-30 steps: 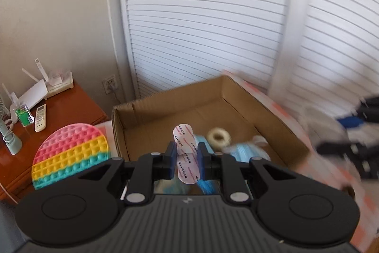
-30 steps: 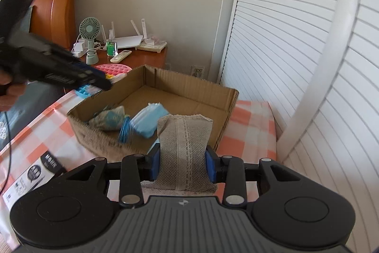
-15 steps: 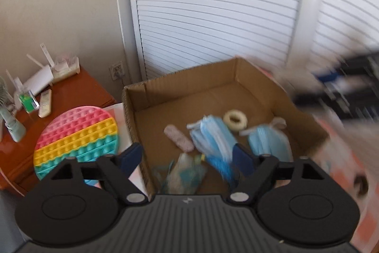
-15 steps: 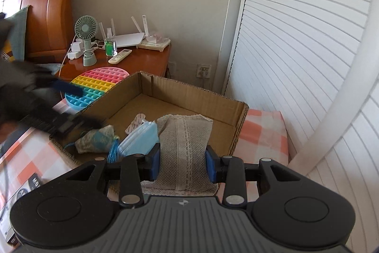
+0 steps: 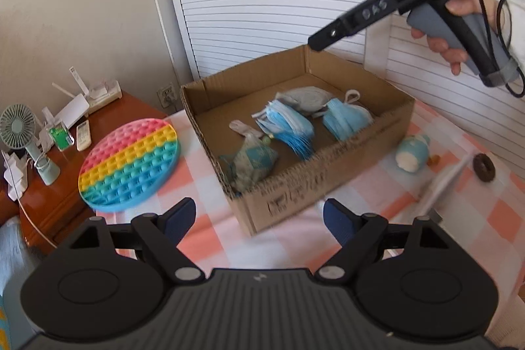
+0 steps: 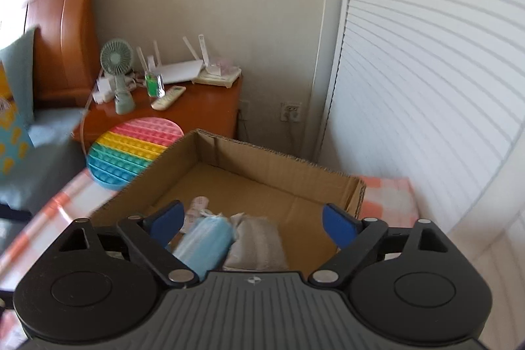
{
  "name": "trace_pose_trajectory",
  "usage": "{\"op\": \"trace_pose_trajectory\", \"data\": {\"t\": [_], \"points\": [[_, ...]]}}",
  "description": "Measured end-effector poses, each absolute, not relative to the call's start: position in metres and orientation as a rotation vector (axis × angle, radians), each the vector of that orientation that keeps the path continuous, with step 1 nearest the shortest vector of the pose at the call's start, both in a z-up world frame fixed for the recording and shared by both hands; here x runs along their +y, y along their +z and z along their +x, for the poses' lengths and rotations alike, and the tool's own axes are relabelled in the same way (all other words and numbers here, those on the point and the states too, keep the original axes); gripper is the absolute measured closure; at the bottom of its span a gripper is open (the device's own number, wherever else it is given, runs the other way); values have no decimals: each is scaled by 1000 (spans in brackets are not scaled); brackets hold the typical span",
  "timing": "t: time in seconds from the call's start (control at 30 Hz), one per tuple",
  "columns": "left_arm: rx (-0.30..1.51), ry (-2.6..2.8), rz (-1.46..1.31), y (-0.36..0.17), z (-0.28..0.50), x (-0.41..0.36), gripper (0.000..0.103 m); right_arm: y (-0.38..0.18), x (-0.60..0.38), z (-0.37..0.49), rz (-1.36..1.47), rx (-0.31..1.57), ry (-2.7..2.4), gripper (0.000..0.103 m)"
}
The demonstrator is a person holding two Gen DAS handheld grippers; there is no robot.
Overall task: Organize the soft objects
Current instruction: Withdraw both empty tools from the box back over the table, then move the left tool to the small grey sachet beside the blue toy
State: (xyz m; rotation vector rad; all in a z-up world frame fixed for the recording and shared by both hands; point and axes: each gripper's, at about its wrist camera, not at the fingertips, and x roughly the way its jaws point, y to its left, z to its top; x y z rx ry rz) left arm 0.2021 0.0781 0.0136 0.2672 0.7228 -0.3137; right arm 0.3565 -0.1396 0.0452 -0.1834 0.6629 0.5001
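A cardboard box (image 5: 367,150) on the checked cloth holds blue face masks (image 5: 288,128), a second mask bundle (image 5: 347,120), a grey lace cloth (image 5: 305,97), a pink-white strip (image 5: 241,127) and a teal pouch (image 5: 252,159). My left gripper (image 5: 259,218) is open and empty, in front of the box. My right gripper (image 6: 254,222) is open and empty above the box (image 6: 249,182), over the lace cloth (image 6: 257,243) and a mask (image 6: 203,243). Its handle (image 5: 459,22) shows in the left wrist view.
A rainbow pop-it disc (image 5: 129,159) lies left of the box. A small blue-white soft toy (image 5: 411,153), a brown ring (image 5: 484,168) and a white sheet (image 5: 443,186) lie to the right. A wooden nightstand (image 6: 197,107) with a fan and routers stands behind.
My left gripper opened, dropped the pink-white strip into the box and drew back. My right gripper moved over the box and opened, leaving the lace cloth inside.
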Motion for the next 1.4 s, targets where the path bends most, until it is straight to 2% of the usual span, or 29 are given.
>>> {"op": "trace_pose_trajectory", "data": {"t": [0.1,0.27,0.5,1.03,1.4], "points": [[721,-317,257,14,188,77,18,53,-146,341,-204,653,480,1],[709,-333,216,18,162,72,12,66,-161,307,-209,640,444,0],[706,-359,189,16,126,55,9,63,-184,245,-204,625,398,0],[655,-348,157,4,79,7,9,5,-225,118,-130,600,337,0],[673,-318,109,-19,76,-5,8,-41,-230,83,-111,599,303,0]]}}
